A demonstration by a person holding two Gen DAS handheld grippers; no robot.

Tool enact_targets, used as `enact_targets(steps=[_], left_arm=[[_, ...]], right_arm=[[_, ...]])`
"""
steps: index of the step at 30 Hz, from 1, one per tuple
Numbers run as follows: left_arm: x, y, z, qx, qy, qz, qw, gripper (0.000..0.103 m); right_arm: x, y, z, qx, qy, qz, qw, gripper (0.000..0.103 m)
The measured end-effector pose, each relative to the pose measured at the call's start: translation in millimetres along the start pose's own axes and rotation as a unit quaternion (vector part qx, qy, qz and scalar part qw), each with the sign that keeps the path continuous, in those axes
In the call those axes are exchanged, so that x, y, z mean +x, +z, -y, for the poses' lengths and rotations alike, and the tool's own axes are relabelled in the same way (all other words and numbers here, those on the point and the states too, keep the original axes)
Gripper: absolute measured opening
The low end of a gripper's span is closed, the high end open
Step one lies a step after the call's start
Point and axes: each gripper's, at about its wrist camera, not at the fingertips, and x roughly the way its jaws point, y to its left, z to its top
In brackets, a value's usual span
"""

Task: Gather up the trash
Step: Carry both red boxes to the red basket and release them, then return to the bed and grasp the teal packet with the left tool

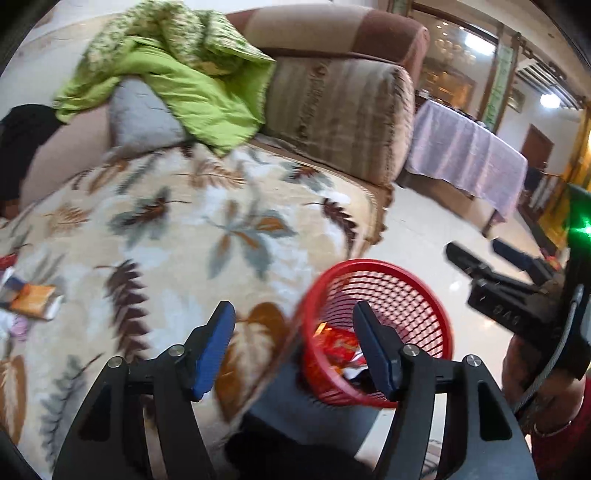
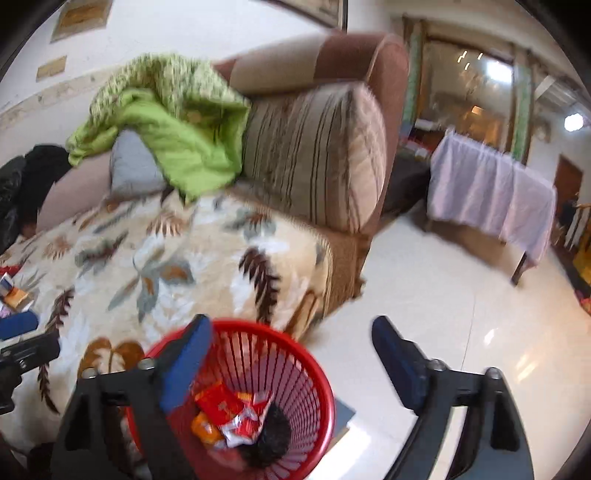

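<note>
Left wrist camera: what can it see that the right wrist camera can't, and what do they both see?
Only the left wrist view shows the right gripper from outside, with a green light on it and a hand holding it.

Only the right wrist view shows frames on the wall, and a dark fuzzy thing down in the bin.

Both show the red bin with red wrappers inside, the leaf blanket on the sofa, the green cloth, more trash at the left edge, and the covered table. Both grippers are open and empty.
</note>
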Motion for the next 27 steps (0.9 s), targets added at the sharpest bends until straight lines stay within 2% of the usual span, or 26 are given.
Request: enact_targets(steps=[3, 9, 22, 27], left_arm=[[-16, -9, -18, -0.010, 0.020, 0.007, 0.9997, 0.065], [-44, -29, -50, -0.020, 0.066, 0.015, 0.9975, 0.065], [-87, -56, -125, -0.094, 0.119, 0.044, 0.9875, 0.065], [-101, -66, -161, -0.129, 0.145, 0.055, 0.9795, 0.065]], right_arm=[[-4, 1, -17, -0.024, 0.003, -0.007, 1.000, 0.092], [-15, 1, -51, -0.050, 0.044, -0.007, 0.998, 0.091], [-33, -2, -139, -0.133, 0.100, 0.007, 0.986, 0.090], [-33, 0, -169, -0.141, 0.154, -0.014, 0.978, 0.077]])
